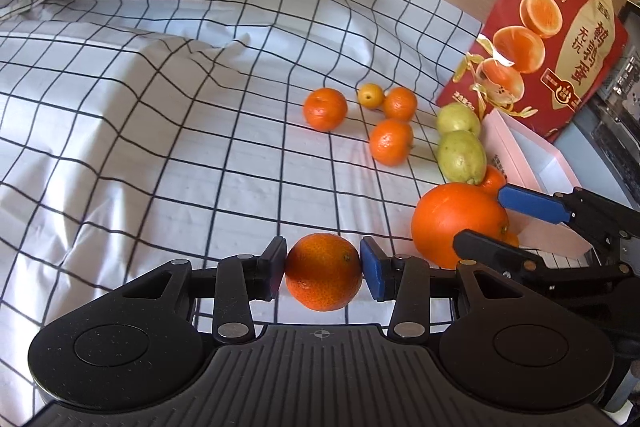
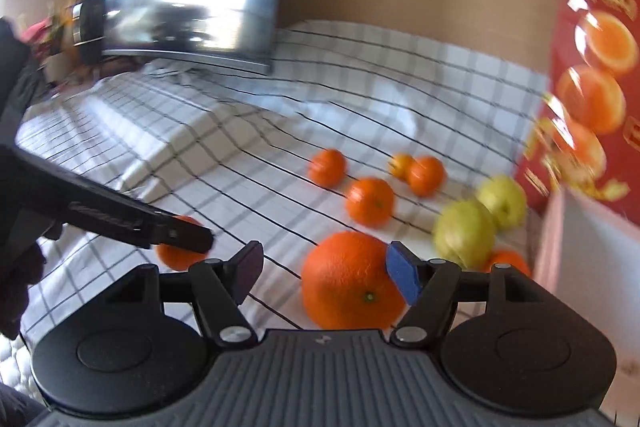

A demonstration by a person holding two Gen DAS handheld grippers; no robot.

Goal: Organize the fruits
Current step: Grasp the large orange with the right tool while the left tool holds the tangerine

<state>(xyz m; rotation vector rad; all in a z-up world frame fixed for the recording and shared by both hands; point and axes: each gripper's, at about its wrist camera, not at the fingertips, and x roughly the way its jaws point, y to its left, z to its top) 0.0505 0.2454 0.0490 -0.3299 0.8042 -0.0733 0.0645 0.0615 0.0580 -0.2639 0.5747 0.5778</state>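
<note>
Here, from the left wrist: left gripper point(image 1: 323, 269) clamped on a dimpled round mandarin point(image 1: 323, 271) above checked cloth point(image 1: 160, 147); pink box point(image 1: 520, 163) at three o'clock, contents unseen. From the right wrist, blurred: right gripper point(image 2: 326, 273) parted around the big glossy orange point(image 2: 352, 281), blue pad point(image 2: 404, 277) touching.

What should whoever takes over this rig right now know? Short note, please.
Left tool: shut on a mandarin, just above the cloth.
Right tool: open around the big orange; only the blue pad is near its skin, no grip.
Loose on the cloth: three mandarins, a small yellow fruit, two green fruits, another orange fruit behind them.
Pink box at right: contents hidden.
Left: place the held mandarin, grip the big orange, sort the rest.
</note>
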